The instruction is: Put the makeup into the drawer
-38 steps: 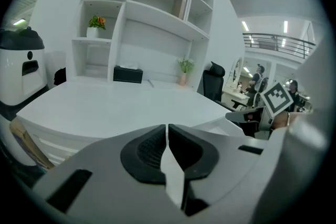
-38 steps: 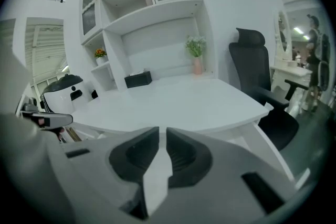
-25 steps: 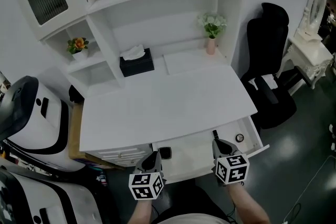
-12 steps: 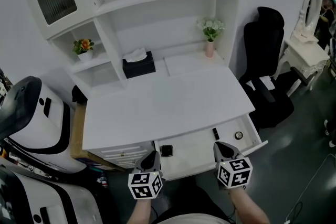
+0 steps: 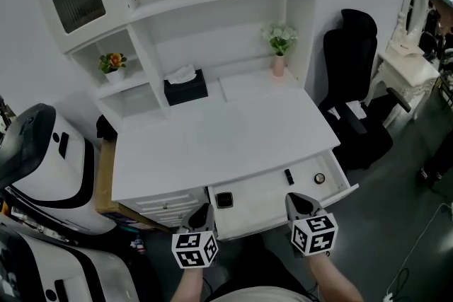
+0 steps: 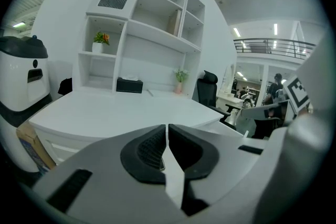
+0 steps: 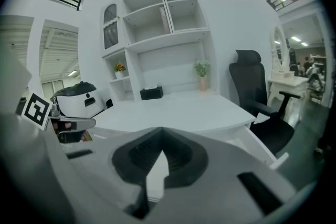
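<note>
Jaws pressed together with nothing between them: that is how both tools stand, the left gripper (image 5: 202, 213) at the near left corner of the open white drawer (image 5: 258, 198) and the right gripper (image 5: 296, 202) over the drawer's near front edge, right of its middle. The drawer is pulled out from under the near edge of the white desk (image 5: 219, 138) and already holds three small pieces that look like the makeup. A flat black square compact (image 5: 224, 200) lies at its left end. A slim black tube (image 5: 289, 176) lies right of the middle with its long axis running roughly near to far. A small round pot with a dark rim (image 5: 319, 179) sits just right of the tube, close to the right wall. The compact is just beyond the left gripper's tips and a little to their right. The tube is almost straight beyond the right gripper, with the pot beyond and to the right. The desk top shows no loose makeup, only a black tissue box (image 5: 185, 90) and a pink vase of white flowers (image 5: 277, 64) along its far side, so the placing looks done and closing the drawer is probably what remains. For that, the drawer front matters: its long axis runs left to right just beyond both grippers, and the push would go away from the person, toward the desk. The right gripper sits nearer the front's middle and seems the better placed. The left gripper at the corner could steady that end so the drawer does not skew.
</note>
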`<state>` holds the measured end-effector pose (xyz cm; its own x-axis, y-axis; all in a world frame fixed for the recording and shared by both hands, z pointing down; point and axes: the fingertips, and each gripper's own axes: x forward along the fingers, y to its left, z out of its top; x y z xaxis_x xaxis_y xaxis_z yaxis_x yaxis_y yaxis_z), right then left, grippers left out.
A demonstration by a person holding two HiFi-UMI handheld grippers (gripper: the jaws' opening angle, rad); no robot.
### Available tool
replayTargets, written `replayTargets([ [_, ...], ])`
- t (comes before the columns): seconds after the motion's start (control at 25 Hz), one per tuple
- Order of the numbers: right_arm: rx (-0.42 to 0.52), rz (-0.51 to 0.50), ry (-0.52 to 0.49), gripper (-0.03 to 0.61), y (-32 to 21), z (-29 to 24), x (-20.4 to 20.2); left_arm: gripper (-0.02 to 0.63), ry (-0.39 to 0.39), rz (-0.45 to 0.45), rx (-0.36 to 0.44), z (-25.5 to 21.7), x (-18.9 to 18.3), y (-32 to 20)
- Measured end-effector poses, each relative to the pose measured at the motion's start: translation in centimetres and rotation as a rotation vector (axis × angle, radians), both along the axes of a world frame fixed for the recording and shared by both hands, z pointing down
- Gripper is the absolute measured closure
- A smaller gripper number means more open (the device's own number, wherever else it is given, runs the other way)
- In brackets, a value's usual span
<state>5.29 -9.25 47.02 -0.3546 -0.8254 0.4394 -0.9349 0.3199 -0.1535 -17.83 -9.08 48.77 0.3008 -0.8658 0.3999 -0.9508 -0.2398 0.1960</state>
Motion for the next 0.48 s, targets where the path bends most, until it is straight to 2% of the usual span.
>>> replayTargets([
  [0.48, 0.026, -0.006, -0.003, 0.576, 1.2, -1.2, -0.8, 0.595, -0.007, 0.015, 0.013, -0.3, -0.2, 0.8],
])
